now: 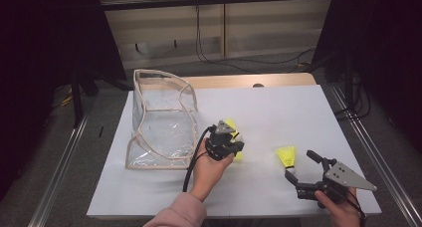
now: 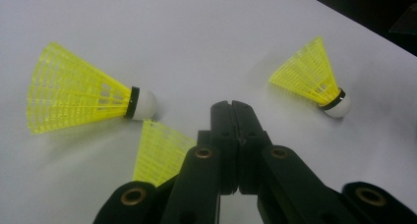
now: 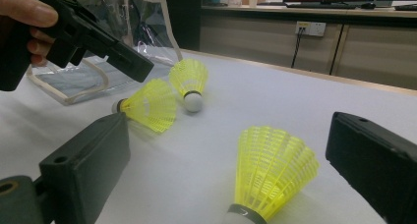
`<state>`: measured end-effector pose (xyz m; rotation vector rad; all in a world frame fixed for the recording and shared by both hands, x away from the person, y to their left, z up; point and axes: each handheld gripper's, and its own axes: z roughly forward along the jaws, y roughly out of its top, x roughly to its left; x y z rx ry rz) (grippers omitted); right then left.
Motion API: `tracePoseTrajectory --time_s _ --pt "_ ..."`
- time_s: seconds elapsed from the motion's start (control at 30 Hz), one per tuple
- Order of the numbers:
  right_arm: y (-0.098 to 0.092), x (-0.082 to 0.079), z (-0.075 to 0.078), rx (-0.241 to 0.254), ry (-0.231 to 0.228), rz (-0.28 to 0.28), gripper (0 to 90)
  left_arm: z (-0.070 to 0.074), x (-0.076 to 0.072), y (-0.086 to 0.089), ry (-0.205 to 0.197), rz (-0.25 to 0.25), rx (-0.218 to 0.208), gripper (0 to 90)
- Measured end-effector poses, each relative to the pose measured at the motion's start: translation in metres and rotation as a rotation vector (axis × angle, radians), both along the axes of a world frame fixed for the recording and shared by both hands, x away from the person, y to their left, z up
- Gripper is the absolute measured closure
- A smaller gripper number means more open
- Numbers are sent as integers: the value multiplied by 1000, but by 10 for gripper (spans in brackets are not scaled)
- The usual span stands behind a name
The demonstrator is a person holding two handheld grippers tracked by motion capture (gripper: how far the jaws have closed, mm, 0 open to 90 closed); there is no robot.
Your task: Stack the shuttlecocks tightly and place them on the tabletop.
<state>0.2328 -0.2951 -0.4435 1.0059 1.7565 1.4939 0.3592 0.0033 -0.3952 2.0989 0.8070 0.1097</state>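
Observation:
Three yellow shuttlecocks lie on the white board. My left gripper is shut with nothing between its jaws. It hovers over two of them: one shuttlecock off to its left, another shuttlecock partly hidden under its jaw. In the high view this left gripper sits mid-board beside the bag. My right gripper stands wide open around the third shuttlecock, pads apart from it, cork toward the camera. The high view shows the right gripper at the front right with that shuttlecock.
A clear plastic bag with beige trim stands open on the left of the board, just left of my left gripper. Bare white board stretches behind and to the right. Dark curtains and cables ring the table.

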Motion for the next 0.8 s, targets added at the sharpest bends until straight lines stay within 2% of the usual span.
tracePoseTrajectory --time_s 0.1,0.17,0.27,0.33,0.37,0.4,0.43,0.5,0.53,0.6,0.63,0.77,0.8 --pt "0 0 0 4 -2 0 28 -3 -6 0 6 3 -25 889" --pt "0 0 0 5 -1 0 28 -2 -9 2 6 -21 -17 890" --pt "0 0 0 0 -1 -1 28 -5 -14 3 23 -3 -32 890" --pt "0 0 0 0 -6 3 28 -6 -15 6 24 -15 -16 891" --pt "0 0 0 5 -5 2 28 -7 -17 6 21 -13 -27 891" --pt "0 0 0 0 -7 2 28 -8 -17 8 20 -20 -19 892" --pt "0 0 0 4 -2 -1 28 -8 -18 11 31 -17 -11 892" --pt "0 0 0 5 -4 1 28 -13 -19 13 17 -11 -18 894" --pt "0 0 0 1 -4 -3 28 -14 -19 14 24 -14 -10 894" --pt "1 -1 0 1 -2 -4 28 -18 -22 14 25 4 -24 895" --pt "1 0 0 1 -4 -4 28 -19 -24 15 34 -10 -9 895" --pt "0 0 0 -4 -3 -2 28 -28 -26 16 40 2 -4 898" --pt "1 0 0 1 -2 -3 28 -32 -25 18 55 -30 -31 898"
